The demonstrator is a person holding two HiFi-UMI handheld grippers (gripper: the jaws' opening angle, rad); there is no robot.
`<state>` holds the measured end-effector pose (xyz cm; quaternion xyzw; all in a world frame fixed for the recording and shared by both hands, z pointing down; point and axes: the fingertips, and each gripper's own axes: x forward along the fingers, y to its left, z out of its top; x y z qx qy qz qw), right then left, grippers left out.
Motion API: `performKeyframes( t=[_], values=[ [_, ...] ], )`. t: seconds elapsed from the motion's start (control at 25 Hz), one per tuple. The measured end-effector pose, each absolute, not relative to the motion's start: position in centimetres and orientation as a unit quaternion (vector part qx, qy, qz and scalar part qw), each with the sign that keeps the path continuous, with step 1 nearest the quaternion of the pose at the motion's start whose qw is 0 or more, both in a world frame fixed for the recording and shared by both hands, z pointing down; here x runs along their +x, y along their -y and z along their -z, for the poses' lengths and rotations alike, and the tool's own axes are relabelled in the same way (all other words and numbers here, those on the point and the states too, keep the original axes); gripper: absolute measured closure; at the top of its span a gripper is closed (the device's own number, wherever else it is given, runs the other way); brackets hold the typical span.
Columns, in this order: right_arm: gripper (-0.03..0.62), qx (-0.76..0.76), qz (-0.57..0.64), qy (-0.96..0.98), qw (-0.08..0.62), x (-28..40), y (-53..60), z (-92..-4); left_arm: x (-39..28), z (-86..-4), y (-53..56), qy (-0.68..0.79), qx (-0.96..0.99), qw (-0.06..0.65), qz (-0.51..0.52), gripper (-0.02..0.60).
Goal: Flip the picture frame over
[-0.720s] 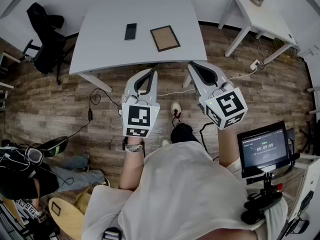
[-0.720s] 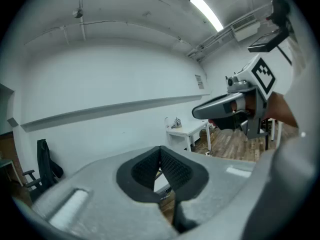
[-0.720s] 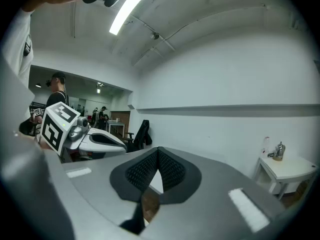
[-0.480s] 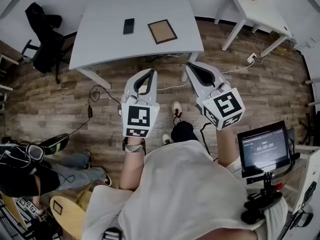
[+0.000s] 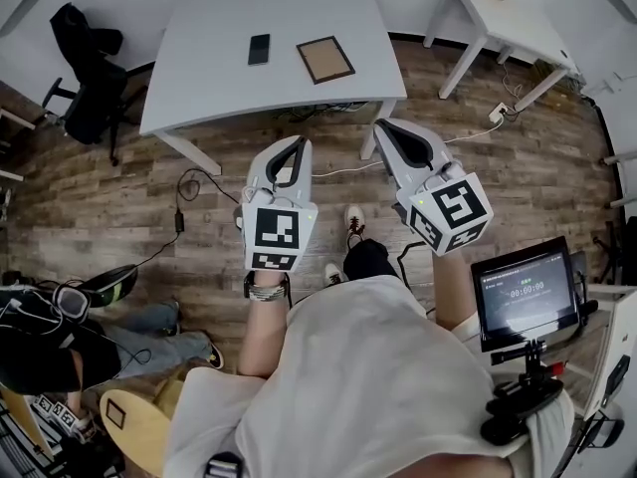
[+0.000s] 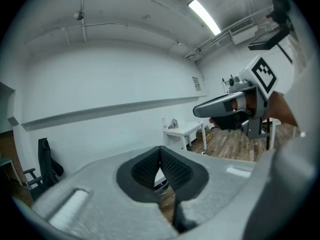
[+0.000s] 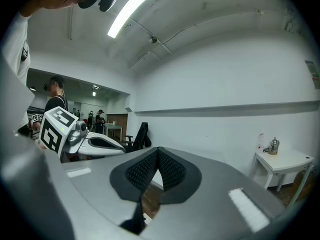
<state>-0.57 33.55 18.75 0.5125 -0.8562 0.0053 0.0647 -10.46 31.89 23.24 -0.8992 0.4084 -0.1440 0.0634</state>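
Observation:
A picture frame (image 5: 324, 60) with a dark rim and brown board lies flat on the white table (image 5: 219, 78), near its right front corner. My left gripper (image 5: 299, 143) and my right gripper (image 5: 381, 125) hover side by side over the wooden floor, short of the table's front edge and well apart from the frame. In the left gripper view the left gripper (image 6: 160, 152) has its black ribbed pads pressed together with nothing between them. In the right gripper view the right gripper (image 7: 158, 152) is shut and empty in the same way. Both point roughly level at the white wall.
A black phone (image 5: 258, 49) lies left of the frame. A black chair with a jacket (image 5: 90, 68) stands left of the table, a small white side table (image 5: 503, 18) at the far right. Cables (image 5: 199, 182) run across the floor. A monitor (image 5: 526, 292) stands beside me at right, a seated person (image 5: 60, 337) at lower left.
The table and frame sit slightly higher in the head view. Both grippers stay shut and keep about the same place.

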Motion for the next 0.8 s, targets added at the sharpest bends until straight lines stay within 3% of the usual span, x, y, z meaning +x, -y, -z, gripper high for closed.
performKeyframes(
  t=[0.8],
  values=[
    [0.592, 0.501, -0.004, 0.861, 0.087, 0.1, -26.3, -19.9, -10.1, -23.2, -25.0, -0.429, -0.889, 0.069, 0.144, 0.577]
  ],
)
